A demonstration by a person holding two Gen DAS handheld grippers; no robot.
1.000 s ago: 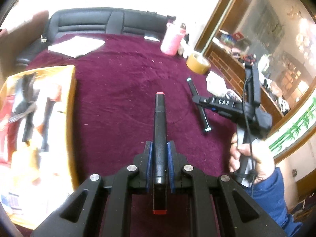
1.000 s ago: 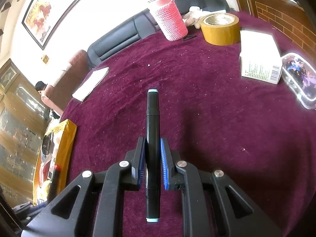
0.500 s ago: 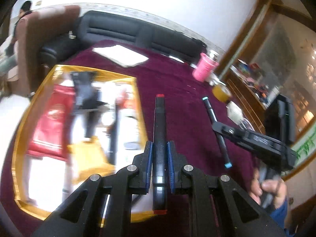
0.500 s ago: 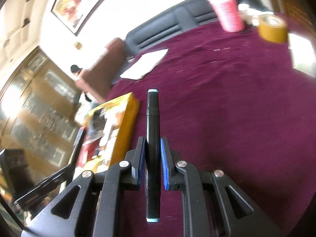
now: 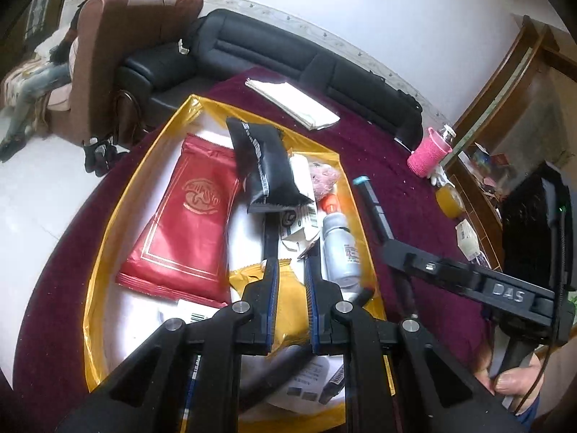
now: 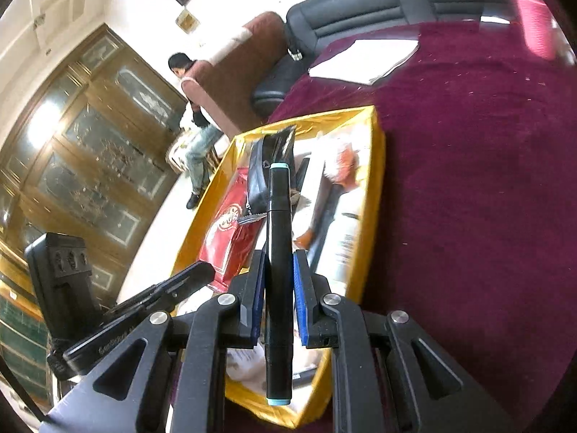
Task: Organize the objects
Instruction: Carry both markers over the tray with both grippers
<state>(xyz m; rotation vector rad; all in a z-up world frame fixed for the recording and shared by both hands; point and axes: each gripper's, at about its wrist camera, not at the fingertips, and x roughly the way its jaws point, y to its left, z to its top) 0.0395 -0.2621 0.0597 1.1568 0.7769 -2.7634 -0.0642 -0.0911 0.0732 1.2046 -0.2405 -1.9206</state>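
A yellow box (image 5: pixel 108 216) lies on the maroon table, holding a red packet (image 5: pixel 187 227), a black pouch (image 5: pixel 263 166), a white bottle (image 5: pixel 340 249) and other items. My left gripper (image 5: pixel 290 278) hovers over the box, open and empty. A black marker with a red cap (image 5: pixel 271 238) lies in the box just beyond its fingertips. My right gripper (image 6: pixel 277 270) is shut on a black marker with teal caps (image 6: pixel 278 252), held over the near end of the box (image 6: pixel 375 180). That marker also shows in the left wrist view (image 5: pixel 373 205), over the box's right rim.
A white paper (image 5: pixel 292 103) lies beyond the box. A pink knitted cup (image 5: pixel 427 151), a tape roll (image 5: pixel 449 198) and a small carton (image 5: pixel 468 240) sit at the table's right side. A black sofa (image 5: pixel 288 54) runs behind the table.
Both grippers swung left over the yellow box. My left gripper opened and let go of the red-capped marker, which now lies in the box. The right still holds its marker.
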